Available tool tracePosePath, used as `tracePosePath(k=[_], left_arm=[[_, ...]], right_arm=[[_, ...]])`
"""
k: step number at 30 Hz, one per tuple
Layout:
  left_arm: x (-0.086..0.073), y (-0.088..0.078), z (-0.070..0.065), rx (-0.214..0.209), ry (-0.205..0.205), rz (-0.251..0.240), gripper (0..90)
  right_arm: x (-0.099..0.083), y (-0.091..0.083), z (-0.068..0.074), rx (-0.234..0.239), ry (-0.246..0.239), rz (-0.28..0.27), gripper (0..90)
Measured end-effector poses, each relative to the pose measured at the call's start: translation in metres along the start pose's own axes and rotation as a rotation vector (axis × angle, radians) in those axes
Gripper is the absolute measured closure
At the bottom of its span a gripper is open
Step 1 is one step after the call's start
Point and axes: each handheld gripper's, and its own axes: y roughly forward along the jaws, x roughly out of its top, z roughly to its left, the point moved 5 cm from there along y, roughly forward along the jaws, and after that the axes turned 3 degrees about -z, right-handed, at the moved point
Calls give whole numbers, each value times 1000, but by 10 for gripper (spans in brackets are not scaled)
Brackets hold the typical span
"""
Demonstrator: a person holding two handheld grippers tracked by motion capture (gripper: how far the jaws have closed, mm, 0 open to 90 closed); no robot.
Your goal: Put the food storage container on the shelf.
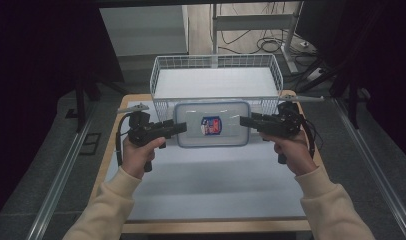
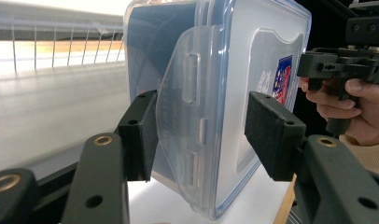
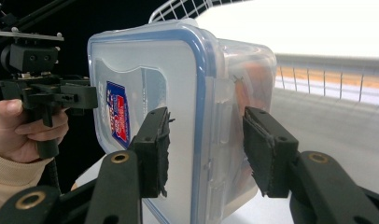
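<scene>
Left gripper and right gripper: matte black pistol-grip bodies, black foam pads, brass pivot bushings, grey three-cornered top plates, trailing black cables. Person wears cream long sleeves.

Glossy clear plastic container, white wire basket, matt black fingers seemingly foam-padded.

Dark curtains close in on both sides. Beyond the table, cables sprawl across a pale floor under a desk frame.
</scene>
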Motion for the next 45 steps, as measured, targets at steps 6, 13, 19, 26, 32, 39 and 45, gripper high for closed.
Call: tracePosePath(k=[6,13,19,26,32,39,45], left_arm=[[15,2,-1,-3,7,-11,458],[34,6,-1,-6,11,-6,458],[53,8,1,-10,19,-10,458],[74,11,6,-11,23,-15,458],[88,18,13,-1,3,-8,458],[105,32,23,8,-21,6,458],[114,43,34,5,-39,32,457]], right_arm=[[17,-1,0,-2,-15,-14,523],[41,0,-4,-4,-14,-28,523],[58,2,-6,-8,-8,-37,523],[80,7,-9,-11,1,-42,523],[95,14,-19,-10,16,-34,523],[109,24,-35,-12,55,-24,521],[117,32,-50,-33,98,-33,521]])
